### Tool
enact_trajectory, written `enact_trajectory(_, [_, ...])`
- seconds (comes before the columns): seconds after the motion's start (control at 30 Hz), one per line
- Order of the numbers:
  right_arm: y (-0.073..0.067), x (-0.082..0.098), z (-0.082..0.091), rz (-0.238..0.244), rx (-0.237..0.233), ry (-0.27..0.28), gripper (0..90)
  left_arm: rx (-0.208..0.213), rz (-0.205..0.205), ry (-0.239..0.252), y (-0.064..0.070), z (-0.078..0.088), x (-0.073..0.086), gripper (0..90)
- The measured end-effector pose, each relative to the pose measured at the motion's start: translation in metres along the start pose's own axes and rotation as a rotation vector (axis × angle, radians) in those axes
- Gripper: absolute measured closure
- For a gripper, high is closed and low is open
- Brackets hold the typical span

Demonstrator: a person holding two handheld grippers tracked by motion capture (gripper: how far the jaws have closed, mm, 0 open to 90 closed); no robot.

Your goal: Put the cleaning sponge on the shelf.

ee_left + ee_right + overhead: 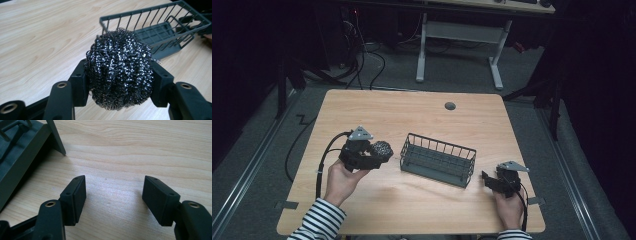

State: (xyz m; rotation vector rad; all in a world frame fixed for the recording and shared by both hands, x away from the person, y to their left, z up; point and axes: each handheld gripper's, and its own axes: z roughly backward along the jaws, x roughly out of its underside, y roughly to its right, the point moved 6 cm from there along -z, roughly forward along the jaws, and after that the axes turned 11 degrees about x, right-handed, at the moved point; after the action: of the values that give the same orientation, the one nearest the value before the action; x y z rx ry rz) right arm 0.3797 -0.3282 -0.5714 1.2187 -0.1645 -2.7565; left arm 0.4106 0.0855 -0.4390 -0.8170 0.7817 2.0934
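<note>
left tongs (119, 75) clamped on steel wool scourer (119, 68), pads squeezing both sides so springy ball can't slip; held clear of tabletop (412, 110), just left of wire basket (438, 160). basket open-topped, likely drop target. right tongs (113, 195) spread wide, nothing between, resting low beside basket's right end, probably parked out of way or ready to steady it.

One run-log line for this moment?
left gripper: shut on steel wool ball, beside wire basket | right gripper: open, nothing between jaws, over table | basket: nothing seen inside
</note>
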Motion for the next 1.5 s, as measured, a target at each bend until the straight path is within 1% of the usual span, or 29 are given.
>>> enact_trajectory(0.13, [0.0,0.0,0.0,-0.002,-0.001,-0.001,35.8,0.015,-0.028,-0.006,0.007,-0.006,-0.011,44.3])
enact_trajectory(0.17, [0.0,0.0,0.0,-0.002,-0.001,-0.001,35.8,0.015,-0.028,-0.006,0.007,-0.006,-0.011,44.3])
enact_trajectory(0.2, [0.0,0.0,0.0,-0.001,0.0,0.0,35.9,0.023,-0.033,-0.005,0.01,-0.01,-0.016,44.2])
enact_trajectory(0.3, [0.0,0.0,0.0,-0.002,-0.001,-0.001,35.8,0.035,-0.053,-0.017,0.015,-0.017,-0.023,44.2])
enact_trajectory(0.63, [0.0,0.0,0.0,-0.001,-0.002,0.0,35.7,0.072,-0.074,-0.051,0.024,-0.043,-0.038,44.1])
enact_trajectory(0.8, [0.0,0.0,0.0,0.0,-0.001,0.0,35.7,0.101,-0.06,-0.047,0.027,-0.055,-0.042,44.1])
enact_trajectory(0.93, [0.0,0.0,0.0,0.0,0.0,0.0,35.7,0.106,-0.057,-0.052,0.028,-0.065,-0.044,44.1])
enact_trajectory(1.03, [0.0,0.0,0.0,0.0,-0.001,0.0,35.7,0.11,-0.049,-0.046,0.028,-0.072,-0.047,44.0])
enact_trajectory(1.17, [0.0,0.0,0.0,0.002,0.0,-0.001,35.7,0.102,-0.038,-0.057,0.026,-0.081,-0.048,43.9])
enact_trajectory(1.23, [0.0,0.0,0.0,0.001,-0.001,0.0,35.7,0.102,-0.033,-0.059,0.026,-0.082,-0.048,43.9])
enact_trajectory(1.27, [0.0,0.0,0.0,0.001,0.0,0.0,35.7,0.106,-0.021,-0.067,0.025,-0.087,-0.048,43.9])
enact_trajectory(1.3, [0.0,0.0,0.0,0.001,-0.001,0.0,35.7,0.106,-0.019,-0.07,0.025,-0.088,-0.048,43.8])
enact_trajectory(1.43, [0.0,0.0,0.0,0.002,0.0,-0.001,35.8,0.1,-0.021,-0.093,0.025,-0.099,-0.048,43.8])
enact_trajectory(1.5, [0.0,0.0,0.0,0.001,0.0,0.001,35.8,0.095,-0.028,-0.105,0.025,-0.104,-0.048,43.7])
